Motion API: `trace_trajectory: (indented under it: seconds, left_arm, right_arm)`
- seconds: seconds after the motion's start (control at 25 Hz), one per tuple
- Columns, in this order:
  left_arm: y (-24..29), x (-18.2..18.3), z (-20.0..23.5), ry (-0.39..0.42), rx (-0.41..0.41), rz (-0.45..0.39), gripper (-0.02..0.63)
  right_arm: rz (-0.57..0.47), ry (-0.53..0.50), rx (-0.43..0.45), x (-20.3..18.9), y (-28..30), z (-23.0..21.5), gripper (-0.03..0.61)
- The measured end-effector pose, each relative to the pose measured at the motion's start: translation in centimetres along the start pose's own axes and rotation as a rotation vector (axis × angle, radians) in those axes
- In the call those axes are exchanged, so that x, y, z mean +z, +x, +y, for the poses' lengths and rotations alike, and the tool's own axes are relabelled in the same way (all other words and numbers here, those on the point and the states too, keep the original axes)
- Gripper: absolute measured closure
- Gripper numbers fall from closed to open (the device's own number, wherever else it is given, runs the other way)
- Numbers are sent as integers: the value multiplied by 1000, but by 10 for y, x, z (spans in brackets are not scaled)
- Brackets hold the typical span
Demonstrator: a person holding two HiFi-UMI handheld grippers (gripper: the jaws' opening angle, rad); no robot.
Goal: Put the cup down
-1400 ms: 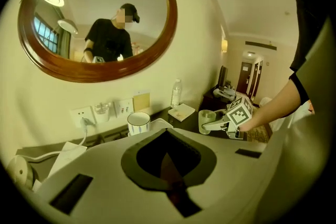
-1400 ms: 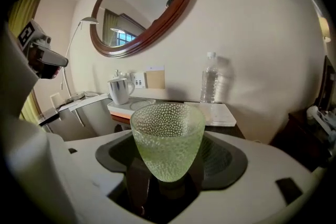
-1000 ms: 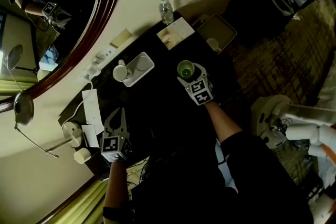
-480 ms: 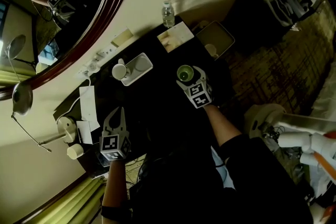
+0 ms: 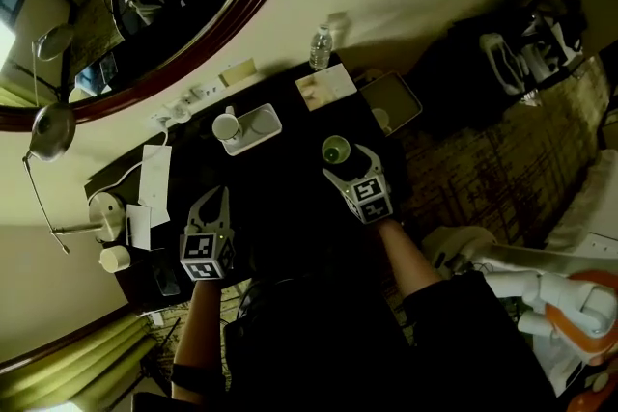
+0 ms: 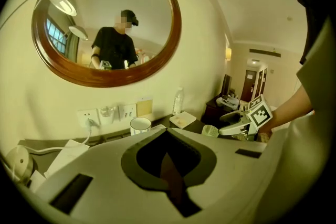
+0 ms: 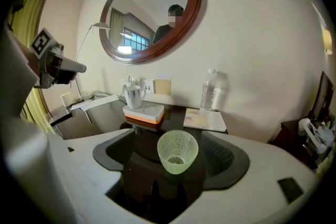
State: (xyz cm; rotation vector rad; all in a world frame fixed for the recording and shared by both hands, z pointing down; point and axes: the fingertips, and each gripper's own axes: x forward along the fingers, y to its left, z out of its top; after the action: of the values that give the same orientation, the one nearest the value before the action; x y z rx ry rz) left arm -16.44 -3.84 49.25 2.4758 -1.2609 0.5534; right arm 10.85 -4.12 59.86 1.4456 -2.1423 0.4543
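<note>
Listing near to far, as the right gripper view has it: item one? (Clerk)

Right gripper [image 5: 346, 162], one. Jaws spread wide and have just been opening. The cup stands between them, and neither pad presses on it. (Checker)

Item two, the cup? (Clerk)

Cup [image 7: 177, 150], one, pale green with a pebbled wall. It sits on the dark table [image 5: 280, 171], set down. Its long axis is upright: mouth at twelve o'clock, narrow base at six, on the tabletop. In the head view it lies just past the jaw tips [image 5: 336, 150]. (Checker)

Beyond it? (Clerk)

Tray [image 7: 149, 113], one, white, at eleven o'clock from the cup. A white mug [image 7: 134, 96] stands on its left end. Booklet [image 7: 205, 119], one, flat on the table at one o'clock. Water bottle [image 7: 209, 96], one, upright behind the booklet against the wall. Round mirror [image 7: 152, 10], one, wood-framed, on the wall above. (Checker)

And the other tool? (Clerk)

Left gripper [image 5: 216, 196], one, well apart from the cup at its nine o'clock in the head view. Jaws pressed together, nothing between them. (Checker)
</note>
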Motion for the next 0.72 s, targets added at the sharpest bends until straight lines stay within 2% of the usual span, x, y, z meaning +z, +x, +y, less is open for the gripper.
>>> trace_trajectory:
  seconds: [0.08, 0.12, 0.24, 0.4, 0.52, 0.56, 0.72]
  left_arm:
    - [-2, 5, -2, -10, 1, -20, 612]
    - [-3, 6, -3, -13, 0, -30, 612]
    - [-3, 9, -6, -20, -5, -45, 612]
    - [-10, 9, -9, -22, -3, -50, 612]
    - [-14, 8, -9, -31, 9, -60, 612]
    - [-16, 7, -9, -35, 13, -60, 612]
    - [-24, 3, -15, -48, 23, -52, 612]
  right_arm:
    - [-31, -3, 28, 10, -10, 1, 154]
    - [-39, 1, 45, 16, -16, 3, 186]
    - [-66, 21, 87, 39, -33, 10, 227]
    - [-94, 36, 118, 69, -57, 22, 403]
    - [-130, 26, 115, 88, -71, 23, 559]
    - [-141, 27, 119, 92, -74, 24, 578]
    - [-169, 32, 143, 100, -85, 29, 578]
